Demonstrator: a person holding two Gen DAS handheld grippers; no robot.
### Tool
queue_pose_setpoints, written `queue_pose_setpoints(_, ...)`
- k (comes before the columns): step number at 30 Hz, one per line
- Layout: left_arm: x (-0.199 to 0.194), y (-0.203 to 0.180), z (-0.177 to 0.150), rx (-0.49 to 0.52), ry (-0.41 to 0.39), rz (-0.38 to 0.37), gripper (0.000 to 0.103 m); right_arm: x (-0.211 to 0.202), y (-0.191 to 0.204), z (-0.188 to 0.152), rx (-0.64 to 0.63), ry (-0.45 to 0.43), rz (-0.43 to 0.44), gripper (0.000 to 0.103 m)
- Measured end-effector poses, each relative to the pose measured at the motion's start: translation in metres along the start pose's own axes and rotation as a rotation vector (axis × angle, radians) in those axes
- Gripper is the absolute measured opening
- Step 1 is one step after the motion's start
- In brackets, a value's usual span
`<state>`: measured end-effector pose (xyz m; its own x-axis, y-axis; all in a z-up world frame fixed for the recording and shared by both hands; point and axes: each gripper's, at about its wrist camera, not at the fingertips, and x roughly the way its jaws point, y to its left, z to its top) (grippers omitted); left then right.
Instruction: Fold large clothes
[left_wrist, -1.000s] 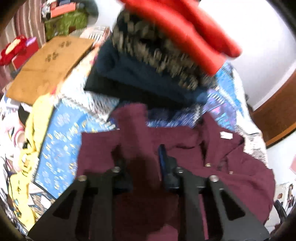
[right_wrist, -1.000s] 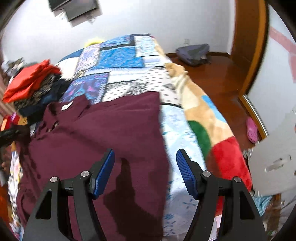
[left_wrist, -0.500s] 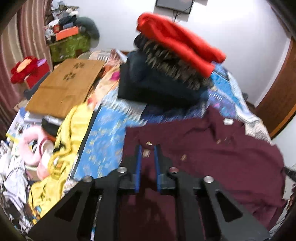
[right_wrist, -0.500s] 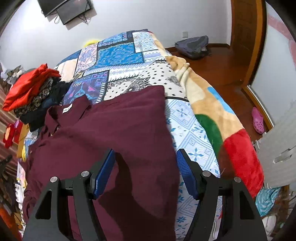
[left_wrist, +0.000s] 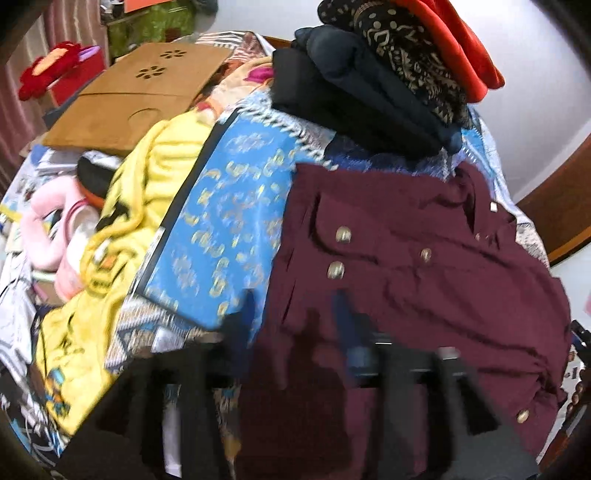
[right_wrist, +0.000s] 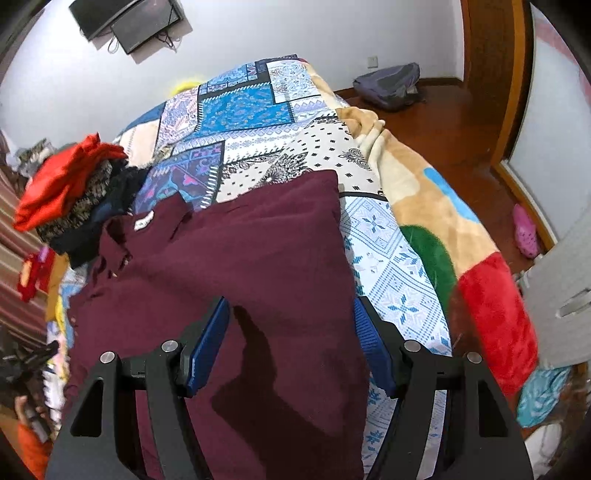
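A maroon button-up garment (left_wrist: 424, 266) lies spread on the patterned bedspread (left_wrist: 221, 229); its cuff with brass buttons (left_wrist: 343, 234) is folded onto the body. My left gripper (left_wrist: 295, 314) is open and blurred by motion, hovering above the garment's left edge. In the right wrist view the same garment (right_wrist: 240, 266) lies flat, collar label at the far left. My right gripper (right_wrist: 291, 332) is open and empty, just above the garment's lower right part.
A stack of folded clothes (left_wrist: 388, 74) topped by a red one sits beyond the garment, also in the right wrist view (right_wrist: 70, 192). A yellow blanket (left_wrist: 122, 206) and brown board (left_wrist: 136, 96) lie left. A fleece blanket (right_wrist: 443, 236) drapes the bed's right edge.
My left gripper, shut on the maroon sleeve cuff half a second ago, has opened and let it go; the cuff now lies on the garment. My right gripper stayed open, almost still.
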<state>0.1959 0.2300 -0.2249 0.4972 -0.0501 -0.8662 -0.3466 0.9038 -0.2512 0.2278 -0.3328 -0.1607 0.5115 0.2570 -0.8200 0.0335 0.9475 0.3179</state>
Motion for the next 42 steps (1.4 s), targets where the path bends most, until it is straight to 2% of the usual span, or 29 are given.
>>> queue_pose_setpoints(2, 0.008, 0.001, 0.014, 0.000, 0.005, -0.018, 0.055, 0.001, -0.003, 0.006, 0.018, 0.007, 0.025, 0.065)
queue_pose_setpoints(6, 0.032, 0.009, 0.040, -0.026, 0.045, -0.101, 0.055, 0.008, -0.007, 0.020, 0.032, 0.030, 0.056, 0.065)
queue_pose_setpoints(11, 0.070, 0.011, 0.055, 0.027, 0.110, -0.093, 0.055, 0.025, -0.013, 0.033, 0.040, 0.076, 0.082, 0.065)
queue_pose_setpoints(14, 0.079, 0.010, 0.052, 0.048, 0.108, -0.111, 0.063, 0.038, -0.017, 0.038, 0.040, 0.097, 0.102, 0.065)
queue_pose_setpoints(16, 0.080, 0.005, 0.051, 0.072, 0.093, -0.126, 0.075, 0.043, -0.019, 0.042, 0.034, 0.094, 0.112, 0.065)
queue_pose_setpoints(19, 0.085, -0.009, 0.046, 0.137, 0.065, -0.079, 0.077, 0.054, -0.019, 0.050, 0.030, 0.089, 0.136, 0.065)
queue_pose_setpoints(20, 0.086, -0.013, 0.046, 0.148, 0.056, -0.065, 0.077, 0.057, -0.019, 0.052, 0.031, 0.085, 0.138, 0.061)
queue_pose_setpoints(21, 0.087, -0.017, 0.047, 0.155, 0.046, -0.048, 0.076, 0.058, -0.018, 0.053, 0.029, 0.081, 0.132, 0.050)
queue_pose_setpoints(23, 0.086, -0.024, 0.047, 0.168, 0.034, -0.036, 0.062, 0.060, -0.015, 0.056, 0.017, 0.078, 0.101, 0.033)
queue_pose_setpoints(24, 0.085, -0.029, 0.048, 0.178, 0.036, -0.049, 0.043, 0.059, -0.012, 0.057, 0.011, 0.067, 0.075, 0.025)
queue_pose_setpoints(25, 0.085, -0.034, 0.048, 0.180, 0.035, -0.028, 0.040, 0.056, -0.010, 0.057, -0.005, 0.052, 0.055, 0.022)
queue_pose_setpoints(26, 0.084, -0.037, 0.049, 0.184, 0.032, -0.003, 0.036, 0.054, -0.008, 0.057, -0.020, 0.042, 0.044, 0.013)
queue_pose_setpoints(28, 0.080, -0.045, 0.049, 0.200, 0.020, 0.056, 0.021, 0.043, -0.003, 0.059, -0.054, 0.007, 0.037, 0.011)
queue_pose_setpoints(30, 0.071, -0.048, 0.052, 0.176, 0.003, 0.050, 0.013, 0.032, 0.002, 0.063, -0.086, -0.027, 0.039, 0.010)
queue_pose_setpoints(36, 0.016, -0.066, 0.075, 0.173, -0.103, 0.030, 0.007, 0.002, 0.037, 0.090, -0.198, -0.114, 0.074, 0.007)
queue_pose_setpoints(37, 0.008, -0.071, 0.082, 0.174, -0.112, 0.017, 0.007, -0.001, 0.044, 0.096, -0.217, -0.133, 0.067, 0.003)
queue_pose_setpoints(40, -0.017, -0.076, 0.098, 0.168, -0.149, -0.031, 0.007, -0.007, 0.062, 0.120, -0.262, -0.174, 0.062, 0.003)
queue_pose_setpoints(42, -0.027, -0.081, 0.103, 0.179, -0.172, -0.023, 0.007, -0.006, 0.070, 0.130, -0.286, -0.195, 0.040, 0.002)
